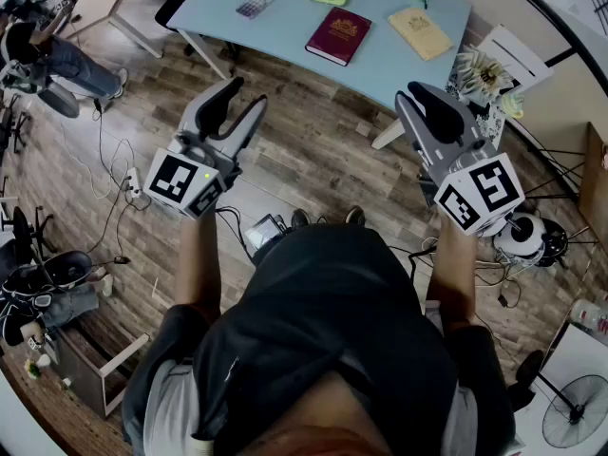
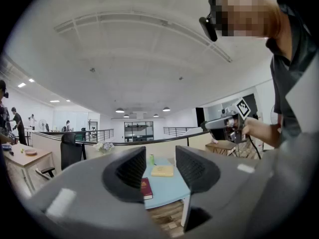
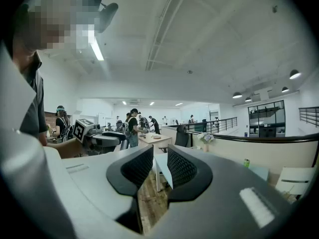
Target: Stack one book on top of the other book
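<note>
Both grippers are held level in front of the person, short of the worktop (image 1: 285, 28), probably because neither book has been reached for yet. The left gripper (image 1: 247, 96) has its jaws spread on air; the right gripper (image 1: 418, 98) shows a narrower gap, also empty. The red book (image 1: 338, 34) lies well ahead of the left jaws, the tan book (image 1: 419, 32) ahead of the right jaws, unstacked. Around them are plank floor, trailing cables and an open office with people.

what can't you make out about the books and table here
Red book: cover print too small in head view; in left gripper view a jaw hides its left part.
Tan book: title too small, both views.
Table: far edge cut off by head view's top.
Right gripper view: no book shows.
</note>
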Demonstrator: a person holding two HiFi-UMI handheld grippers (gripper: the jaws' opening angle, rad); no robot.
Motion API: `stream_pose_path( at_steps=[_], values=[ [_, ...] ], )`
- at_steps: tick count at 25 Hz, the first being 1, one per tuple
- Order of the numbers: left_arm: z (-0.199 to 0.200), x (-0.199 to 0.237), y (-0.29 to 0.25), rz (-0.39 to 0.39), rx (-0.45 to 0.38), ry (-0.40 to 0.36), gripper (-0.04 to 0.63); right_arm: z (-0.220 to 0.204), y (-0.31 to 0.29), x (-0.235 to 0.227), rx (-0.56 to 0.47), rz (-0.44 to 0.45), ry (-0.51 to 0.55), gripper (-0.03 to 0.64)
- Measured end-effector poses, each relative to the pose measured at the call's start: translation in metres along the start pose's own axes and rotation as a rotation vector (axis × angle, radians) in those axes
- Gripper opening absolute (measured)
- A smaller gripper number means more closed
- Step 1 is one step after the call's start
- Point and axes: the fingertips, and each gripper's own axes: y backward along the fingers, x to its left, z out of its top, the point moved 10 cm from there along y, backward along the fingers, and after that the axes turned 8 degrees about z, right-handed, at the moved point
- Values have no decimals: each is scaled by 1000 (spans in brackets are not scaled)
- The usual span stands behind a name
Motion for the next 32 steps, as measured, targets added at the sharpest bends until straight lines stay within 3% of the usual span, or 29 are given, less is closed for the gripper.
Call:
stream_pose_path(
  at_steps=[12, 22, 32],
  values=[
    [-10, 39, 22, -15, 0, 9, 210, -1, -33, 29, 8, -37, 0, 74],
    [-19, 72, 40, -45, -18, 32, 210, -3, -63, 55, -19, -70, -66, 74],
    [-26, 76, 15, -29, 3, 36, 210, -11, -77, 21, -10, -51, -83, 74]
  ],
)
